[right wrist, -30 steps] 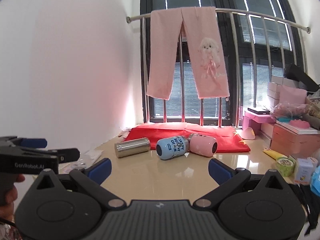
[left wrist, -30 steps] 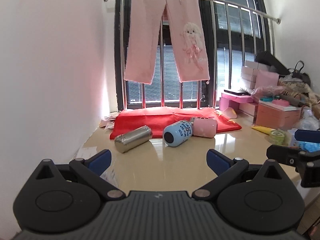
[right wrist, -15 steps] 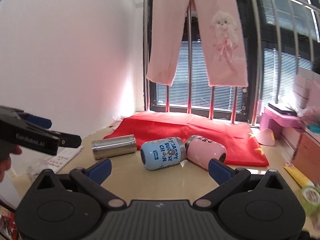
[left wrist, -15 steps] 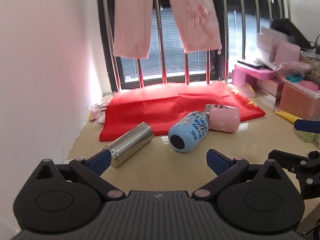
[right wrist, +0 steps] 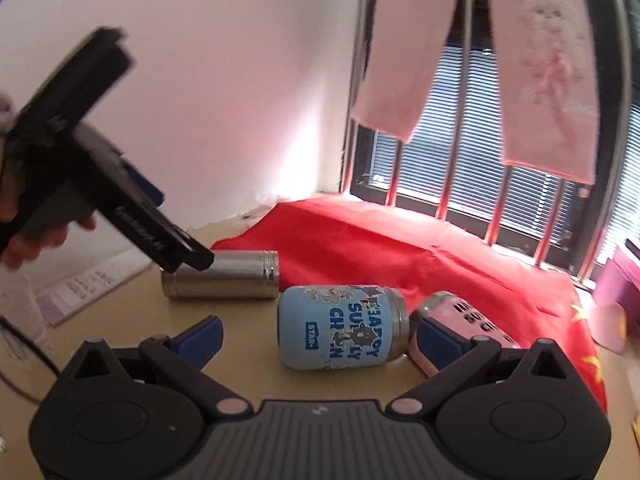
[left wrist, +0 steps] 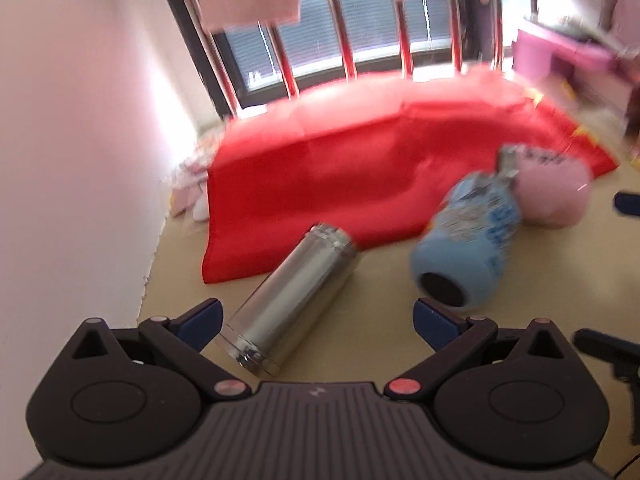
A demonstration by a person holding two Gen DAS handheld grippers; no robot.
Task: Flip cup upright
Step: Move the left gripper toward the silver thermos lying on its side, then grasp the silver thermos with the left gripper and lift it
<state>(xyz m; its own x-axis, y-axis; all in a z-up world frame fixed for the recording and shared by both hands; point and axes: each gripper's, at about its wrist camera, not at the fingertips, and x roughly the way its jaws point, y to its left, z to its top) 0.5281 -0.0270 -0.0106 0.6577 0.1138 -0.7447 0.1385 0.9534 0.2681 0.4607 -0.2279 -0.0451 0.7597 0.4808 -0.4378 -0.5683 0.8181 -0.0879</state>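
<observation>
Three cups lie on their sides on the beige table [left wrist: 360,340]. A steel cup [left wrist: 292,300] lies nearest my open left gripper [left wrist: 316,322], its base between the fingertips. It also shows in the right wrist view [right wrist: 224,280]. A blue cup [right wrist: 340,332] with cartoon print lies just ahead of my open right gripper [right wrist: 318,338]; it also shows in the left wrist view [left wrist: 468,252]. A pink cup [right wrist: 464,320] lies to its right, partly behind my right fingertip. The left gripper's body [right wrist: 100,200] hovers over the steel cup's base.
A red cloth [left wrist: 360,168] covers the table's far part under a window with metal bars [right wrist: 500,200]. Pink trousers [right wrist: 480,60] hang from a rail. A white wall [left wrist: 80,120] borders the left. Papers [right wrist: 88,288] lie at the left table edge. Pink boxes [left wrist: 560,52] stand far right.
Both grippers have moved forward and down toward the cups. The left gripper now sits at the steel cup's base and the right close to the blue cup. The cups have not moved.
</observation>
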